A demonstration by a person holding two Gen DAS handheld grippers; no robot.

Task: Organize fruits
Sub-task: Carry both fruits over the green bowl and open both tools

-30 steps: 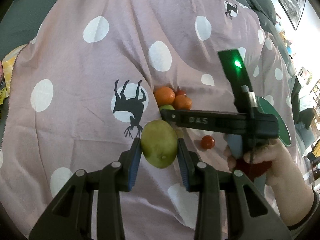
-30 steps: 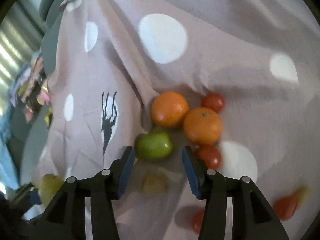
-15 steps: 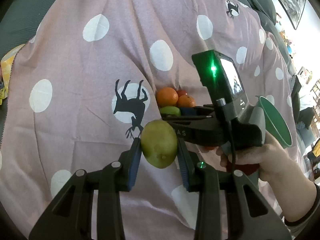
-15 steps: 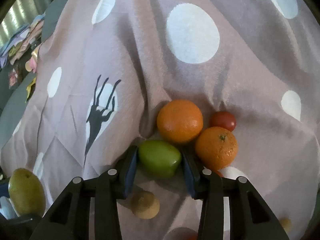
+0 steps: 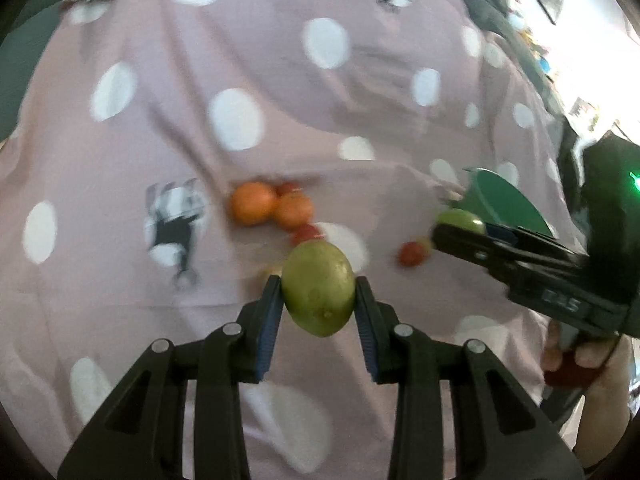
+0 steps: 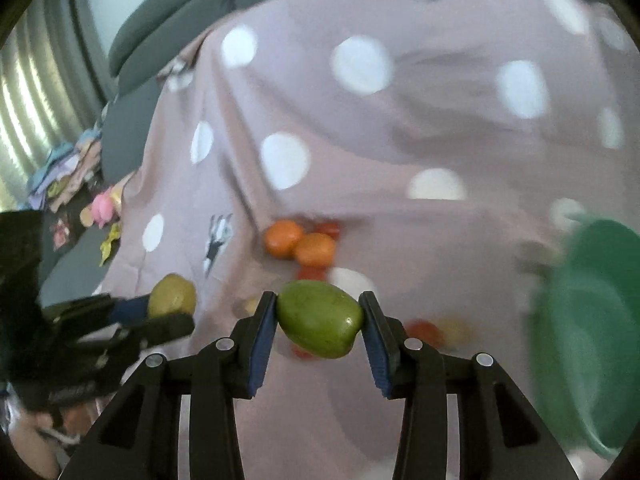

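Far left in the right wrist view: left hand-held gripper [image 6: 170,312] pinching a yellow-green oval fruit with a dull, speckled skin [image 6: 173,295], raised clear of the dusty-pink polka-dot cloth [image 6: 360,128]. Behind, on the cloth: two round oranges [image 6: 299,243] touching, small red tomatoes [image 6: 328,229] tucked against them, more tomatoes [image 6: 424,330] loose nearer the camera. Centre: right hand-held gripper [image 6: 320,320], jaws just closed, blue pads now clamped on a smooth bright-green oval fruit [image 6: 320,318], lifted off the cloth. Far right: blurred round green plastic bowl [image 6: 588,332], contents impossible to tell. Judged early to midway: two green fruits picked but not yet dropped off, oranges and tomatoes all left to sort.
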